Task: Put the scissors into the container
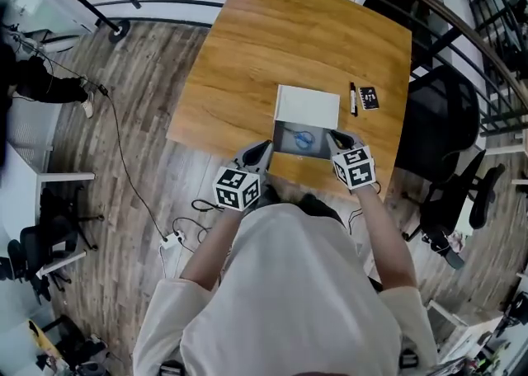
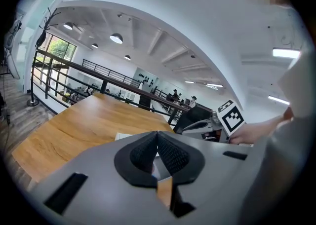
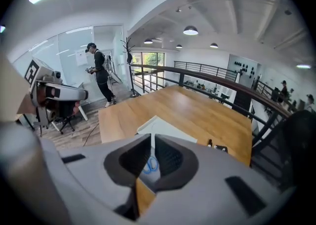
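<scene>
The blue-handled scissors (image 1: 304, 140) lie inside the grey container (image 1: 281, 150), which stands near the table's front edge with its white lid (image 1: 307, 106) folded back behind it. The right gripper view shows the scissors (image 3: 150, 165) through the jaws. My left gripper (image 1: 266, 147) hangs at the container's left end, shut and empty (image 2: 158, 135). At the container's right end is my right gripper (image 1: 337, 137). Its jaws stand a narrow slit apart with nothing between them (image 3: 151, 137). Neither gripper touches the scissors.
A black pen (image 1: 353, 98) and a small black card (image 1: 369, 98) lie right of the lid on the wooden table (image 1: 272, 36). A black office chair (image 1: 441, 119) stands at the table's right. Cables (image 1: 177, 234) trail on the floor to the left.
</scene>
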The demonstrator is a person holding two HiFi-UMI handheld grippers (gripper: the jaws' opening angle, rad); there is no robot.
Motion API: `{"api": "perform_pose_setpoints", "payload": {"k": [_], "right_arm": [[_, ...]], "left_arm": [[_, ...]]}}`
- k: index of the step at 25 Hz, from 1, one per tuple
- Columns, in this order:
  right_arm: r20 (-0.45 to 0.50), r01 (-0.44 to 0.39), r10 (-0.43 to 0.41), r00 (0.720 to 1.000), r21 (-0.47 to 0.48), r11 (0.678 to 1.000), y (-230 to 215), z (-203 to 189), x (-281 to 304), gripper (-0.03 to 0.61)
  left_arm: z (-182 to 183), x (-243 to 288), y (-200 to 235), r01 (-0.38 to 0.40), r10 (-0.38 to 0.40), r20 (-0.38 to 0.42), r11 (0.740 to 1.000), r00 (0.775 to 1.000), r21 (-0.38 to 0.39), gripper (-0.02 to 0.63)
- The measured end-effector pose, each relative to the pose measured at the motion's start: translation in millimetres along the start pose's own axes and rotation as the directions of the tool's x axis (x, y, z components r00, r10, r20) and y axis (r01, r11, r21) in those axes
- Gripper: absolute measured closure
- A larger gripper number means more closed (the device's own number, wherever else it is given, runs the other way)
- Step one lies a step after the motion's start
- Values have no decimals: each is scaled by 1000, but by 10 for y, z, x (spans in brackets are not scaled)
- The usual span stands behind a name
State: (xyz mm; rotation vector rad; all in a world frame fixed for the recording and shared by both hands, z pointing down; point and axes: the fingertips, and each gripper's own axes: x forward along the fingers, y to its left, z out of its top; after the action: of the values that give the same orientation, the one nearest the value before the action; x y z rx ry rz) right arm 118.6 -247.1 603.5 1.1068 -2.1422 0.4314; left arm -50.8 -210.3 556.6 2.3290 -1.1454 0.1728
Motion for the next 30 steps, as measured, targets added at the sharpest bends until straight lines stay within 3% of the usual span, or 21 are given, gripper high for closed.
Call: {"api": "perform_pose_setpoints", "payload": {"k": [7, 16, 23, 26, 30], "right_arm": [[155, -52, 43, 987, 59, 997, -223, 207, -463, 571], [342, -84, 63, 937, 48, 995, -507, 610, -1238, 574], [447, -101, 63, 892, 60, 993, -623, 814, -1665, 575], [487, -112, 64, 871, 70, 991, -653, 898, -1753, 577], [501, -96, 64, 863, 39, 995, -618, 971, -1770, 577]], "left_arm": [[236, 97, -379, -9, 7, 52, 999, 999, 39, 620], [778, 50, -828, -37, 20, 155, 994, 988, 104, 620], [987, -58, -1158, -26, -11, 178, 979, 984, 202, 620], [1052, -97, -1215, -26, -15, 191, 978, 981, 207, 620], [1130, -123, -1225, -31, -13, 215, 979, 976, 200, 620]]}}
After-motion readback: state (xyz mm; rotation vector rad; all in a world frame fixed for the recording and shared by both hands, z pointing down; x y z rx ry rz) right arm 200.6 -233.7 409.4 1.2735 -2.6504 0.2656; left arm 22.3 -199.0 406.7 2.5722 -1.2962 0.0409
